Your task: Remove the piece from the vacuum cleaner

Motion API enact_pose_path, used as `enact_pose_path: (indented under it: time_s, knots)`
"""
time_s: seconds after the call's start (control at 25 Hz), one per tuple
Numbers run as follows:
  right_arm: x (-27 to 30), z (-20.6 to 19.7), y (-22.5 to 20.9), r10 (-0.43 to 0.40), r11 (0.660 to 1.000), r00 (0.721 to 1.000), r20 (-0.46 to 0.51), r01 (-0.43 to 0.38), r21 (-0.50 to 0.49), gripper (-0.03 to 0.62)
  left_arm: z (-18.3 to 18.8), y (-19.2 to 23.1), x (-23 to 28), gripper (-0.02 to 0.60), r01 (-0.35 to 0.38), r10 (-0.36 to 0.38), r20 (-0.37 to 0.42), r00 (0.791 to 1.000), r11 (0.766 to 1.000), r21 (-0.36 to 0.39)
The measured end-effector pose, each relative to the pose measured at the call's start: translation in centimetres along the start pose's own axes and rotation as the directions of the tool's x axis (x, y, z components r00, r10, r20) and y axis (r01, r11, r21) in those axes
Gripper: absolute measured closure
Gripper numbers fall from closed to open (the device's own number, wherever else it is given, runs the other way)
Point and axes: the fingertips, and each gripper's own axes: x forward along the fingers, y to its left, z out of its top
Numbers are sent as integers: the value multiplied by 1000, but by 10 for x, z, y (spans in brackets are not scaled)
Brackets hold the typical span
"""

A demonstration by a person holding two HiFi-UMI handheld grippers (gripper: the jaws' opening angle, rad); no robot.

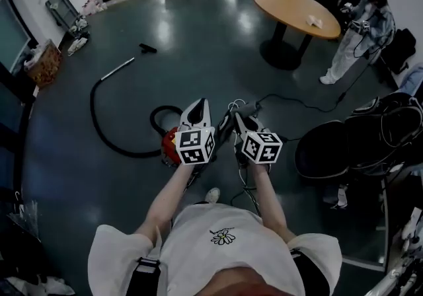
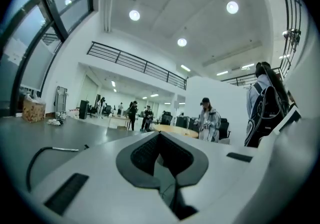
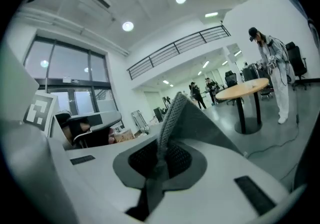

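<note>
- Jaws of the left gripper (image 1: 201,103) were closed together into one white point, and I saw nothing between them.
- Seen from the left gripper view, the two dark pads of this gripper (image 2: 160,134) met at the tip, which pointed out over the floor and touched nothing.
- Right gripper (image 1: 236,118) was also narrow, with its jaws pressed together and no thing held.
- Seen from the right gripper view, its jaws (image 3: 181,97) rose to one closed grey point in the air, in front of the round table (image 3: 244,88).
- Both grippers were held side by side in front of the person, close to each other.
- The red vacuum cleaner (image 1: 170,145) stood on the floor at the near side, just left of the left gripper in the head view and partly hidden by it.
- Its black hose (image 1: 98,123) ran in a wide curve to the far left and ended in a pale wand (image 1: 119,68).
- A small black nozzle piece (image 1: 147,47) lay on the floor just beyond the far end of the wand, apart from it and far from both grippers.
</note>
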Motion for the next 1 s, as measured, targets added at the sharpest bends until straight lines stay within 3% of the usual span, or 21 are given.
enact_pose_path:
  time_s: [0.16,0.48,1.0]
  knots:
    - [-17,48,41,62,995,992,108,-53,-80,569,52,-6,-30,577,25,-22,139,990,999,-25]
    - [-48,116,63,102,985,955,279,-59,-159,569,105,-11,-53,577,34,-35,283,959,999,8]
    - [-52,149,42,93,982,935,343,-28,-189,569,123,-12,-40,577,29,-29,343,939,1000,4]
